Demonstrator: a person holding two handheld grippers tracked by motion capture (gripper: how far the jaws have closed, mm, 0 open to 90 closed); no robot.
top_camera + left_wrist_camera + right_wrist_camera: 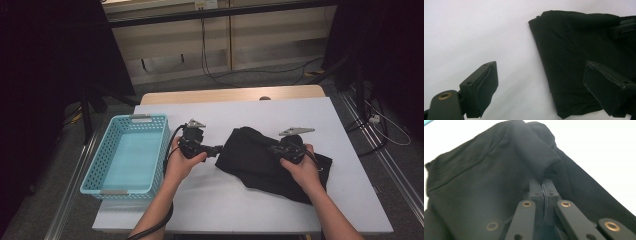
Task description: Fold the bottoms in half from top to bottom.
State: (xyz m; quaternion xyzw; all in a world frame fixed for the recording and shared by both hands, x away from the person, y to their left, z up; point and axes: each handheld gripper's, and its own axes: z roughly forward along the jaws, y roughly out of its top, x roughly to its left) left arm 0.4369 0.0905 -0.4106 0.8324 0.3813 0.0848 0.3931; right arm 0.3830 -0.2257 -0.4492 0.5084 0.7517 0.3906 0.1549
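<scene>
- Black garment (pixel 265 162), high view: we find it folded on the white table (pixel 240 210), right of the blue basket (pixel 125 155). Our right gripper (pixel 277 149) rests on its middle; our left gripper (pixel 217 149) sits at its left edge, forearm angled in from below.
- Left gripper view: jaws wide apart, holding nothing, one over bare table, one over cloth (pixel 574 62).
- Right gripper view: jaws pressed together on a raised fold (pixel 536 157). We judge the grasp made; next, the left must pinch its edge.

Empty turquoise basket (pixel 125 156) at the white table's (pixel 200 210) left edge
</scene>
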